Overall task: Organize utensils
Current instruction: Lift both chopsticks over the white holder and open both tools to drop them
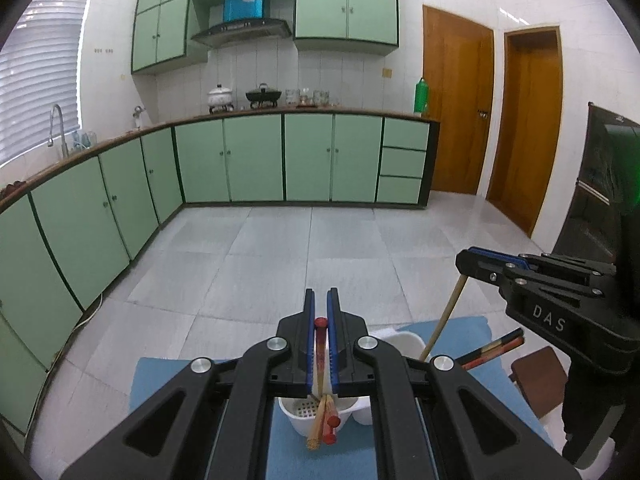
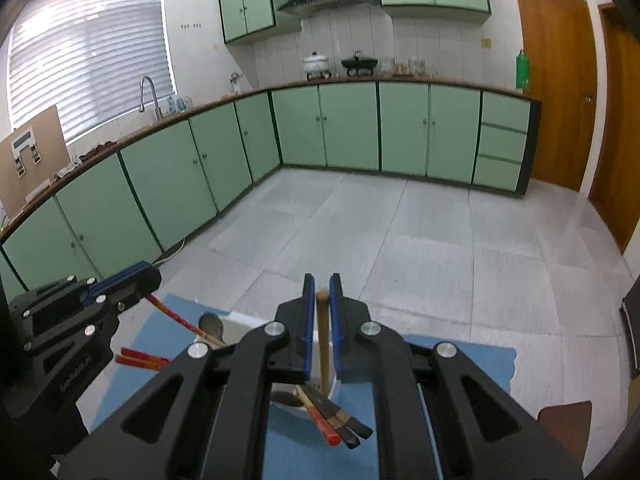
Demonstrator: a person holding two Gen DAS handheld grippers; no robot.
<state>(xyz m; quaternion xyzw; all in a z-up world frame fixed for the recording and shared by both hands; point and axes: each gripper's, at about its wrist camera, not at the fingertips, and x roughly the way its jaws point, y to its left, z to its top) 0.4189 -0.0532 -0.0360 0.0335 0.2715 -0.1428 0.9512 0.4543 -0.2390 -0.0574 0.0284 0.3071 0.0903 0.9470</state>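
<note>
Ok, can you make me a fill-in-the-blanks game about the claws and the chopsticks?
The left claw grips a chopstick with a ____ tip.
The pale chopstick is in the ____ claw.
The white holder stands on a ____ mat.
The cupboards are ____.
Missing words: red, right, blue, green.

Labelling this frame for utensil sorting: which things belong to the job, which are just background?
Job:
left gripper, shut on red-tipped chopstick
right gripper, shut on plain wooden chopstick
white holder
loose chopsticks
spoon
blue mat

Background:
white pot
black wok
green bottle
faucet
</note>
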